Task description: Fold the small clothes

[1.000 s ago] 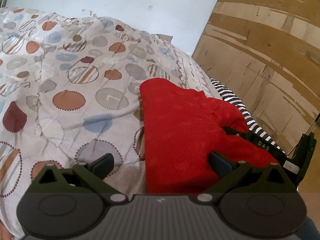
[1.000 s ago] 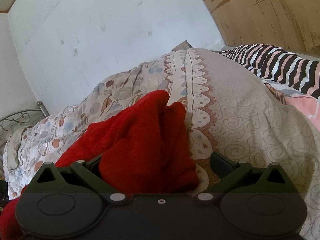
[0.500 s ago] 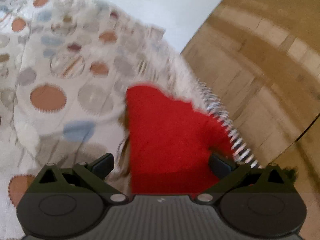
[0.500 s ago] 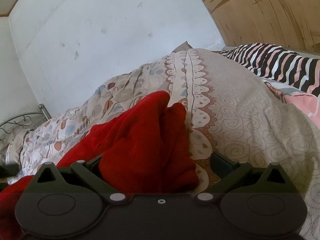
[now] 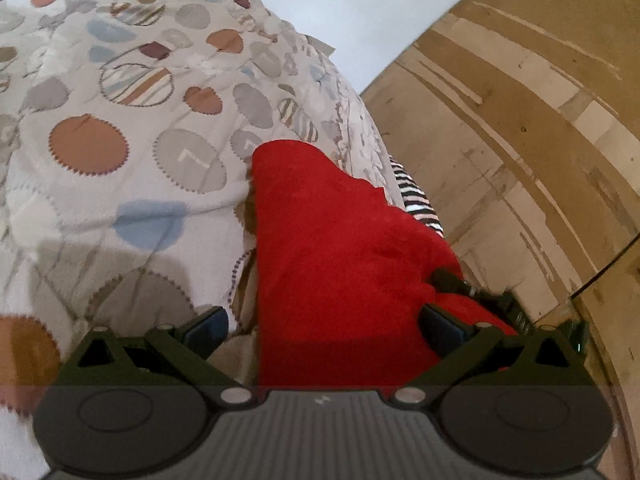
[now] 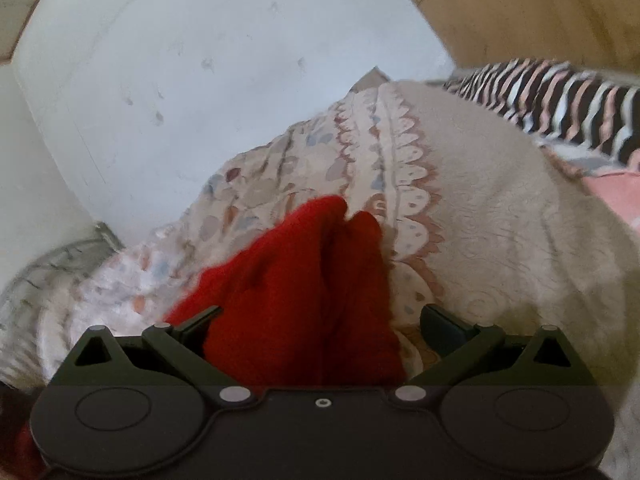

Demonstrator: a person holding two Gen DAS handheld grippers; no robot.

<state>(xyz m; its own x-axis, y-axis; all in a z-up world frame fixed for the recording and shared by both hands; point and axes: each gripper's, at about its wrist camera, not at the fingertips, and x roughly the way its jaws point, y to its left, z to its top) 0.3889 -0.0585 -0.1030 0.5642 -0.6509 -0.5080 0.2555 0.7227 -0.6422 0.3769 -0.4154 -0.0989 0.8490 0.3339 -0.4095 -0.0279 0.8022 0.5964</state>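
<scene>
The patterned quilt point(image 5: 132, 168) is lying rumpled on the bed, likely snagging any fold. The red garment point(image 5: 340, 264) is bunching across it, between both spread hand-held grippers: left hand-held gripper point(image 5: 324, 326), right hand-held gripper point(image 6: 320, 326); neither is pinching, so it may be slipping loose. No readable writing is showing.

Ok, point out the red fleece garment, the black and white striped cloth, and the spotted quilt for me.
red fleece garment point(image 5: 340, 272), left wrist view, middle of its flat face.
black and white striped cloth point(image 6: 560, 96), right wrist view, middle stripes.
spotted quilt point(image 5: 132, 184), left wrist view, bare patch between circles.
</scene>
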